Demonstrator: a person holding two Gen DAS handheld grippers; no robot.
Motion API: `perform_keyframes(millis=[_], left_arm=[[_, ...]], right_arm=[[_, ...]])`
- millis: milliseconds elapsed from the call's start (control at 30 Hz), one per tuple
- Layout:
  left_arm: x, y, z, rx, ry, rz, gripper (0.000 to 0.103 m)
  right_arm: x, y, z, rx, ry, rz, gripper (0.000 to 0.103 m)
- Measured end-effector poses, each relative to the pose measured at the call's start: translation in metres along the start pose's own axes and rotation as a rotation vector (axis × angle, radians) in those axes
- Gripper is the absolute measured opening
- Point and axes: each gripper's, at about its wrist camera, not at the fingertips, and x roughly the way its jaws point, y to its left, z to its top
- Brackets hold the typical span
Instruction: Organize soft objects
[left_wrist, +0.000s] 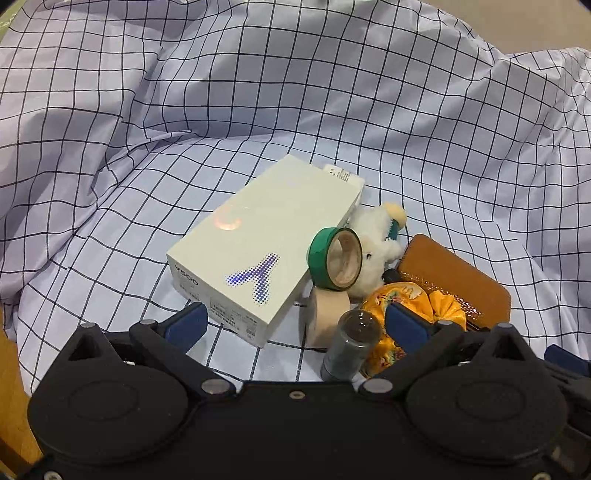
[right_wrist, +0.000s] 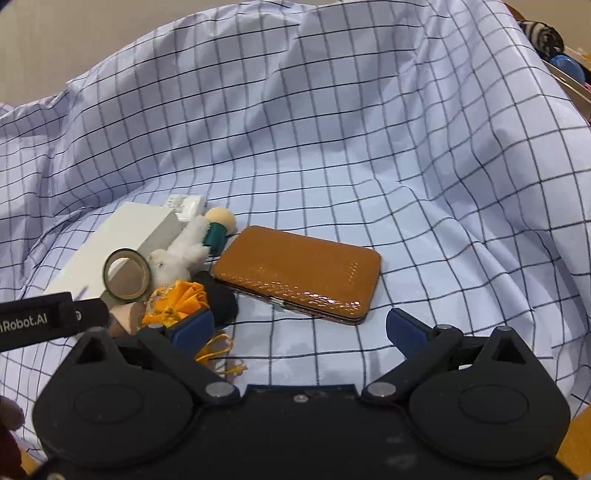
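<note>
Through the left wrist camera, the left tool (left_wrist: 295, 325) hangs with its blue fingers spread wide and nothing between them. Just past them, in the lower middle of the frame, a clutter sits on the checked cloth (left_wrist: 184, 110): a white box (left_wrist: 258, 254) left of centre, a green tape roll (left_wrist: 334, 258) propped against it, a beige roll (left_wrist: 327, 314) below that, and a small dark bottle (left_wrist: 351, 345) nearest the camera. The soft things crowd the right of the pile: a white plush toy (left_wrist: 376, 243) behind the tape and a yellow embroidered pouch (left_wrist: 406, 302) partly behind the tool's right finger, with a brown wallet (left_wrist: 461, 277) beyond.

Through the right wrist camera, the right tool (right_wrist: 299, 328) is equally wide and empty. The wallet lies dead centre, just ahead of the fingers. The plush toy (right_wrist: 177, 254) and the pouch (right_wrist: 177, 302) sit at centre left, touching each other, with the pouch's yellow cord (right_wrist: 218, 350) trailing toward the camera.

My guess is that a soft piece gets picked first. The pouch looks easiest: come in over its bunched top, keep clear of the bottle and tape roll, pinch the fabric firmly, and lift straight so the cord does not drag the neighbours.
</note>
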Motion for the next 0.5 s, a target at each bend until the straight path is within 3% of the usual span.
perform_keyframes(millis=[200,333,433,467,500], left_arm=[[-0.008,0.026,0.002,-0.104,-0.020,0.030,0.099],[-0.007,0.038,0.000,-0.125,-0.007,0.053,0.099],[-0.006,0.042,-0.003,-0.127,0.006,0.059,0.099],[-0.006,0.042,-0.004,-0.127,0.008,0.059,0.099],[-0.005,0.042,-0.005,-0.126,0.010,0.057,0.099]], right_arm=[[0.001,0.019,0.002,-0.043,-0.013,0.081,0.100],[0.017,0.028,0.005,-0.014,0.046,0.149,0.087],[0.030,0.029,0.005,0.012,0.095,0.209,0.062],[0.030,0.028,0.006,0.026,0.103,0.260,0.041],[0.029,0.028,0.006,0.031,0.105,0.302,0.032]])
